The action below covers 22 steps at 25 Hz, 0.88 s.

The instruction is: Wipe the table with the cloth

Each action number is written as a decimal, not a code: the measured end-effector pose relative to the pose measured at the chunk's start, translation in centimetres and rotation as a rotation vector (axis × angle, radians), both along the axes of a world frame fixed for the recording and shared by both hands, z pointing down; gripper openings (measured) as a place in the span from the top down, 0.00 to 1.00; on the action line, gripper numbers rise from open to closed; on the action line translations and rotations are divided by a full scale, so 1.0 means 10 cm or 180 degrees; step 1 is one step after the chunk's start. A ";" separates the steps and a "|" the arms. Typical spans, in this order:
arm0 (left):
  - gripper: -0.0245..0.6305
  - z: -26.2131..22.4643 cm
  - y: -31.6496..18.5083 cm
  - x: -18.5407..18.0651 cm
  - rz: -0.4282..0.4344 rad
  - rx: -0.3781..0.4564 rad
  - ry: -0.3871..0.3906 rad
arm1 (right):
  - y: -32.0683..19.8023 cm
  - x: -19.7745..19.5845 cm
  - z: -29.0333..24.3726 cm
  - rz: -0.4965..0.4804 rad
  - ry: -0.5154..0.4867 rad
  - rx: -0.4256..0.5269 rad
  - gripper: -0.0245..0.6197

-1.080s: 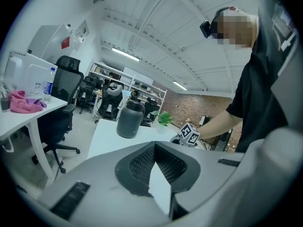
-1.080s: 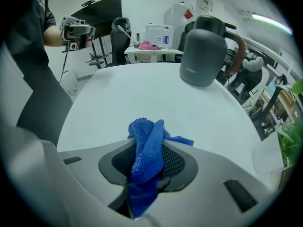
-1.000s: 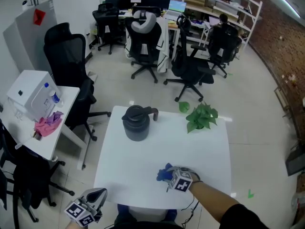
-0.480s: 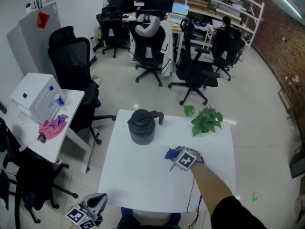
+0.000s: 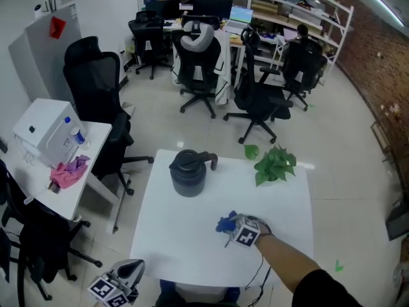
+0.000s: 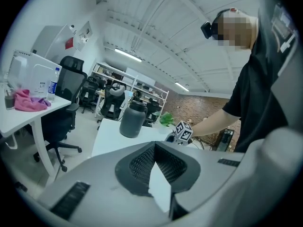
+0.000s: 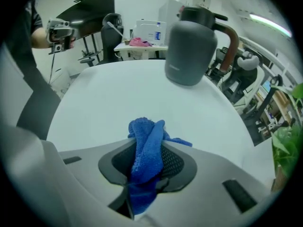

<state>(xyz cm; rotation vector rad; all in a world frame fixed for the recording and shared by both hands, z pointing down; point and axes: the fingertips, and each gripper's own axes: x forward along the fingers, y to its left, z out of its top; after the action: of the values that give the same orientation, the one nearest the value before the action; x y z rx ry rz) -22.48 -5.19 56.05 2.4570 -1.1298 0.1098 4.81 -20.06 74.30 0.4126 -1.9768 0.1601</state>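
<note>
The blue cloth is bunched on the white table, right of its middle. My right gripper is shut on it and points steeply down, pressing the cloth to the tabletop. In the right gripper view the cloth fills the space between the dark pads and sticks out past the tips of the right gripper. My left gripper hangs off the table's near left corner. In its own view the left gripper has its pad tips together and nothing held.
A dark grey jug stands at the table's far left part, and a green plant at the far right. A side desk with a white box, a bottle and a pink rag is to the left. Black office chairs stand beyond.
The right gripper pushed the cloth away toward the jug, then drew it back toward the near edge. The left gripper stayed at the near left corner.
</note>
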 end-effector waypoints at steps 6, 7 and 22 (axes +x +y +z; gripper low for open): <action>0.96 0.02 -0.04 0.13 0.0080 0.0002 0.0045 | 0.71 -0.04 0.02 -0.0324 -0.0017 -0.0098 0.80; 0.96 0.02 -0.04 0.14 0.0082 0.0000 0.0048 | 0.71 -0.04 0.02 -0.0347 -0.0037 -0.0136 0.80; 0.96 0.05 0.04 -0.13 -0.0090 -0.0067 -0.0045 | -1.08 0.32 -0.01 0.0779 0.0062 0.0059 0.80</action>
<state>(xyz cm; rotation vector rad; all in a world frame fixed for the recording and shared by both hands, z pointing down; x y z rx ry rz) -23.83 -4.81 56.52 2.4245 -1.1629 0.1300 8.05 -30.90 74.19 0.6656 -1.9055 0.2917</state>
